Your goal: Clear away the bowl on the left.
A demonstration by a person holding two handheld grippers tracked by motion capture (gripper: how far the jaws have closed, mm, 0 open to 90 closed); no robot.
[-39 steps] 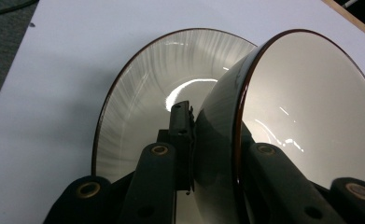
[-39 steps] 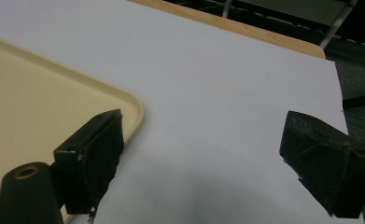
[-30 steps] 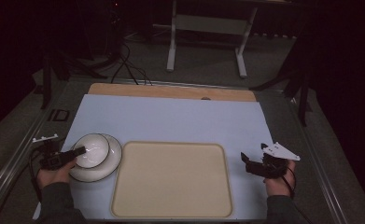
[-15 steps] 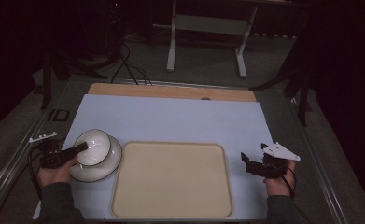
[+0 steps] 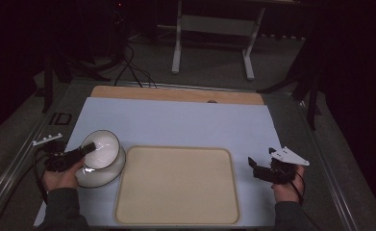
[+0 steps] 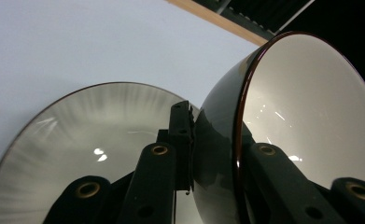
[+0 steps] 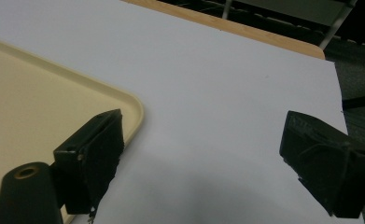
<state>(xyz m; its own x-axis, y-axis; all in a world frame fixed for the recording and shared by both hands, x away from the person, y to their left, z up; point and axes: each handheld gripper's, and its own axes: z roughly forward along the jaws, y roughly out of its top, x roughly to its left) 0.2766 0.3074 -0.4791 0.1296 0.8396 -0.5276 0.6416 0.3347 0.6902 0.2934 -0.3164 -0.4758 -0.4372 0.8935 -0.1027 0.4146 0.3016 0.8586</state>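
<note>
Pinching the rim of the bowl (image 5: 100, 149), the left gripper (image 5: 87, 149) holds it tilted just above the plate (image 5: 101, 175), left of the tray (image 5: 176, 185). Right gripper (image 5: 254, 168), jaws wide apart w/ nothing between, sits right of tray.

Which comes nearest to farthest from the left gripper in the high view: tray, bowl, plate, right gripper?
1. bowl: clamped by its rim in the left gripper.
2. plate: just beneath the bowl.
3. tray: centre of the table.
4. right gripper: far right side.
</note>
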